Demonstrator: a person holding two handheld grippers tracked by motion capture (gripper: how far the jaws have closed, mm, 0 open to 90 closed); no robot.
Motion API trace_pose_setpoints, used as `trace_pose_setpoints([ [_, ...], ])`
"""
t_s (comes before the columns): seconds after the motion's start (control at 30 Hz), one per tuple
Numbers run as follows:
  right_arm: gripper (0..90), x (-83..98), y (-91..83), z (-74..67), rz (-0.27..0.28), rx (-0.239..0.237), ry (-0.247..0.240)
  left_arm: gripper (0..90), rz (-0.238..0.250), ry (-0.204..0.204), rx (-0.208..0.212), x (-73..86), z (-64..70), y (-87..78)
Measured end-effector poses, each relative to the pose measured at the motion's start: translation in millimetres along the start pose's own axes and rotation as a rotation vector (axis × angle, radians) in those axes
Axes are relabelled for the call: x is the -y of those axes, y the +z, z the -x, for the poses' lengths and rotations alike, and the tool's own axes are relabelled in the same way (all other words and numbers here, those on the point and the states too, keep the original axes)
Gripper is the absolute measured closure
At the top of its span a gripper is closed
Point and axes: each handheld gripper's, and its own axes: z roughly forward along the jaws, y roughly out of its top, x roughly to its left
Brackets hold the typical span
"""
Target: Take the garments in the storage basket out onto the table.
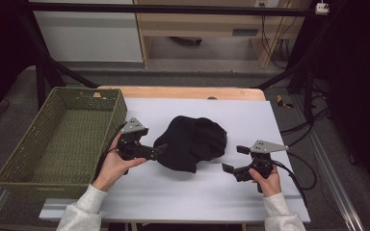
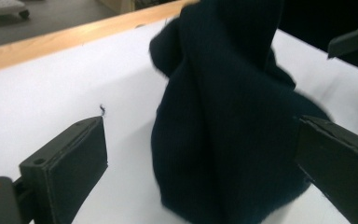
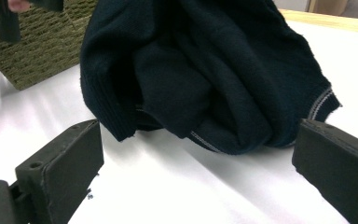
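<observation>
Left gripper view puts the dark garment [image 2: 233,121] right between wide-open jaws, pads not pressing it. From above, the left gripper [image 1: 160,150] sits at the heap's left edge, nearer than the right gripper [image 1: 231,159], also open, just off its right side. Beyond, the basket [image 1: 9,163] waits left, white sheet [image 1: 250,115] bare behind.

Dark garment [image 1: 192,142] bunched on white sheet [image 1: 250,125] between left tool [image 1: 160,150], right tool [image 1: 232,159].
</observation>
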Motion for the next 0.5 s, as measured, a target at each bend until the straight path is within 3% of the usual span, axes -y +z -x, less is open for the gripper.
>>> trace_pose_setpoints([
  [0.33,1.9,-3.5,12.8,-12.7,-0.036,0.021,-0.004,3.5,-0.015,-0.036,-0.01,30.2,-1.1,-0.6],
  [0.5,2.9,-7.0,19.8,-21.1,-0.051,0.032,-0.008,12.7,-0.019,-0.045,-0.02,40.9,-4.0,2.2],
])
